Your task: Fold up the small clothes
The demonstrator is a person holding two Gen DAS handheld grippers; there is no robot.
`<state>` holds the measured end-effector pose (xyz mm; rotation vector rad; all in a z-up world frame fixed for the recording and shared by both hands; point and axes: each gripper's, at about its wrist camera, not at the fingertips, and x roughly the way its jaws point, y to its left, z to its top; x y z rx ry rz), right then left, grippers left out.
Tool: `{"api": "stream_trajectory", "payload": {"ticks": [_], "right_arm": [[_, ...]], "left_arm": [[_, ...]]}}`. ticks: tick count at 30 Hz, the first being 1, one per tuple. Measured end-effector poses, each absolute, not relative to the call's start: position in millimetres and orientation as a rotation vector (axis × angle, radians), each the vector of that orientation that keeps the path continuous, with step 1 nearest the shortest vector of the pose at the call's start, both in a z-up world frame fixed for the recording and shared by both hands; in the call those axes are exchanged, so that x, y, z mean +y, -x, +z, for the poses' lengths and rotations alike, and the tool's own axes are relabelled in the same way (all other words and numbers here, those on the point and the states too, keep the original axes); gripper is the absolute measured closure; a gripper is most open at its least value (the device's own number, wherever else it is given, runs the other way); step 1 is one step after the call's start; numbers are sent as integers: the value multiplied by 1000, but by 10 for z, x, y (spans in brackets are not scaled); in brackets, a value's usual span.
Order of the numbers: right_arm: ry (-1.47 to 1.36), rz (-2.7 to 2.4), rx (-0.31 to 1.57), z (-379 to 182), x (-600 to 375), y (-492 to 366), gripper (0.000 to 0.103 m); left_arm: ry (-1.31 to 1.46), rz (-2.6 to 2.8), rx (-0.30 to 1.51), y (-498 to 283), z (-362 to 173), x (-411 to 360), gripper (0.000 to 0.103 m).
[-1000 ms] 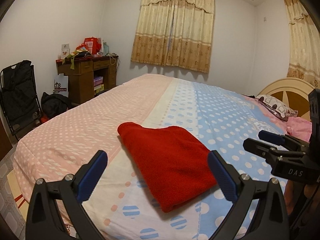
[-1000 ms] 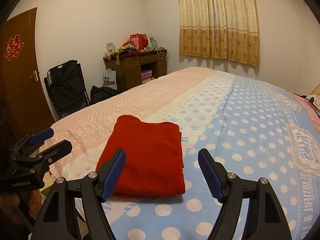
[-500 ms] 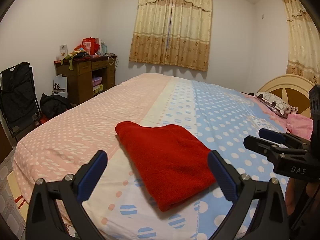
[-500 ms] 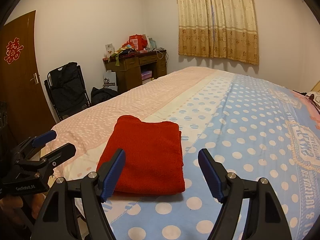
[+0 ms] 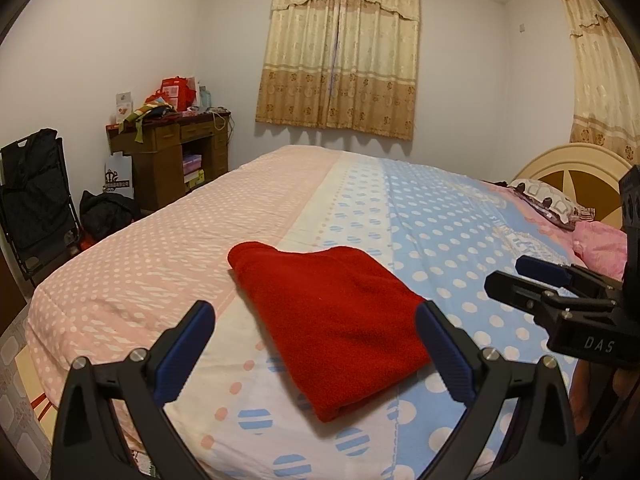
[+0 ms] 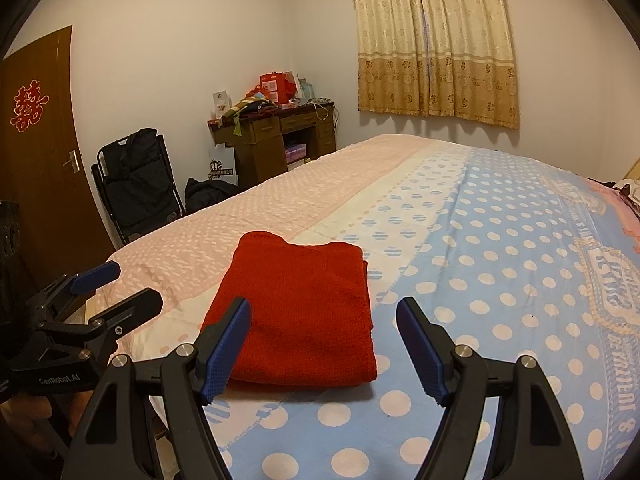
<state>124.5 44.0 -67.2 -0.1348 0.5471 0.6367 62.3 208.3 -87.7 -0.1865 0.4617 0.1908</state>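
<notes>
So you've got both claws hovering over the near edge of the bed (image 5: 248,200), and neither one has anything in it. Your left claw (image 5: 316,344) is spread wide, blue pads (image 5: 184,352) well apart with nothing between them but air. Your right claw (image 6: 323,346) is the same deal: jaws wide apart, empty, pads clear of the fabric.

The red garment (image 6: 298,320) is lying flat on the bedspread, already folded into a neat rectangle, sitting right where the pink dotted part meets the white strip and the blue dotted part. From the left wrist view it (image 5: 332,320) sits between and just past your fingertips, angled a bit, with one corner pointing toward the camera. From the right wrist view it's slightly left of centre, its near edge showing just past your left-hand pad.

Each claw also shows up at the edge of the other's view, off to the side of the garment and not touching it.

Background stuff: a cluttered wooden desk (image 5: 168,160) against the far wall, curtains (image 5: 340,52) behind the bed, a black folding chair (image 6: 136,184) by the door (image 6: 40,152), and a pillow (image 5: 548,200) up by the headboard.
</notes>
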Motion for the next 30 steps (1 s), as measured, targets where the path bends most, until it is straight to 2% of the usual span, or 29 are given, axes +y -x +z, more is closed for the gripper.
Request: {"api": "stream_trajectory", "payload": {"ticks": [30], "right_arm": [[126, 643, 572, -777, 525, -1183, 27]], "left_arm": [[168, 219, 482, -701, -883, 2116, 0]]}}
